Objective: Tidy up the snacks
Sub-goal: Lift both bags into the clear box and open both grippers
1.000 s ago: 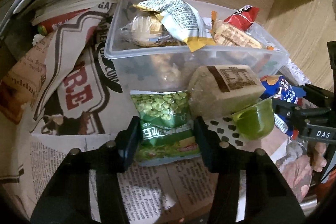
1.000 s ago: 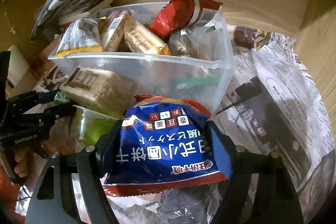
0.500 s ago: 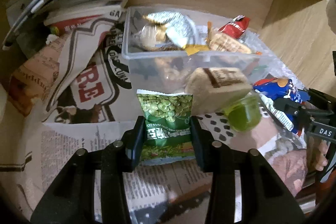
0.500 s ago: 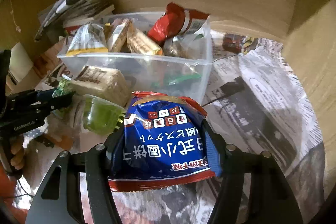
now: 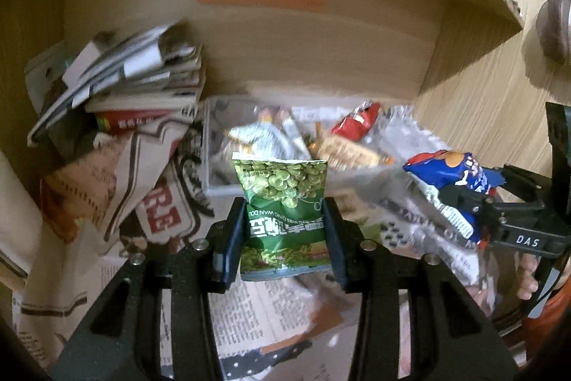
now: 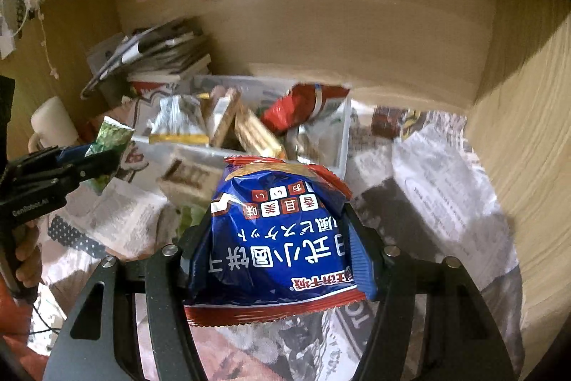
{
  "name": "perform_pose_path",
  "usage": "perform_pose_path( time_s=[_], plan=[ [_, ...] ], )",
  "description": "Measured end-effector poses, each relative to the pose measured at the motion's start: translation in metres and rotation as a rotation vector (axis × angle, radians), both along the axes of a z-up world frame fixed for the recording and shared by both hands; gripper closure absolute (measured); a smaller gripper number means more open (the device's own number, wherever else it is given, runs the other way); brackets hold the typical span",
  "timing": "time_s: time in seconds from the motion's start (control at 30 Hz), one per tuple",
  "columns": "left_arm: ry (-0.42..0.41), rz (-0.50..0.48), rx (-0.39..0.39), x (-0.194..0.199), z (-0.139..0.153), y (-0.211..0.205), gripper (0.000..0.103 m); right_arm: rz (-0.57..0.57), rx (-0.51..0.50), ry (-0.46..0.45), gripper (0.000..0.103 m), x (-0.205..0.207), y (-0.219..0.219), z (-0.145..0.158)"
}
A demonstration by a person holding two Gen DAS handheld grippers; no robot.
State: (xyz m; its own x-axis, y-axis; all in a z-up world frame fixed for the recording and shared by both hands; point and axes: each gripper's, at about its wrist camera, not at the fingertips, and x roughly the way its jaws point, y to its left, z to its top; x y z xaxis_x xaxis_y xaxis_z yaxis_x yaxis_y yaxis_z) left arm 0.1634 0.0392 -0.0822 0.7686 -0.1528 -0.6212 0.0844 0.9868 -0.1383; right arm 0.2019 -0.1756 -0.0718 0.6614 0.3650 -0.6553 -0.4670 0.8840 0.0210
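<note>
Pinching a green pea packet (image 5: 285,213) by its lower half, the left gripper (image 5: 285,234) has its jaws closed on both side edges, while the right gripper (image 6: 276,259) clamps a blue biscuit bag (image 6: 274,238) between its jaws, both short of the clear snack bin (image 5: 221,188).

The left gripper (image 5: 285,231) pointed forward and downward, its jaws pinched on a green packet (image 5: 285,202), having just been closing. The right gripper (image 6: 274,245), tilted likewise, clamped a blue bag (image 6: 278,252) after closing too. Fingers (image 6: 26,259) wrapped the left handle.
</note>
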Motion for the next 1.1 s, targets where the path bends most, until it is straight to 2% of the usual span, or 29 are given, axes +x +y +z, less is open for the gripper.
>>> perform_pose_path(
  time_s=[0.37, 0.73, 0.9, 1.1],
  plan=[
    [-0.035, -0.029, -0.014, 0.039, 0.017, -0.009, 0.061, 0.031, 0.029, -0.079, 0.042, 0.025, 0.013, 0.027],
    [0.025, -0.067, -0.027, 0.084, 0.005, -0.022, 0.061, 0.025, 0.03, -0.027, 0.042, 0.089, 0.022, 0.011],
    [0.053, -0.067, -0.03, 0.105, -0.003, -0.028, 0.061, 0.029, 0.019, -0.07, 0.042, 0.101, 0.026, 0.017],
    [0.092, -0.087, -0.043, 0.119, -0.012, -0.035, 0.061, 0.047, -0.007, -0.016, 0.043, 0.113, 0.031, 0.0]
  ],
)
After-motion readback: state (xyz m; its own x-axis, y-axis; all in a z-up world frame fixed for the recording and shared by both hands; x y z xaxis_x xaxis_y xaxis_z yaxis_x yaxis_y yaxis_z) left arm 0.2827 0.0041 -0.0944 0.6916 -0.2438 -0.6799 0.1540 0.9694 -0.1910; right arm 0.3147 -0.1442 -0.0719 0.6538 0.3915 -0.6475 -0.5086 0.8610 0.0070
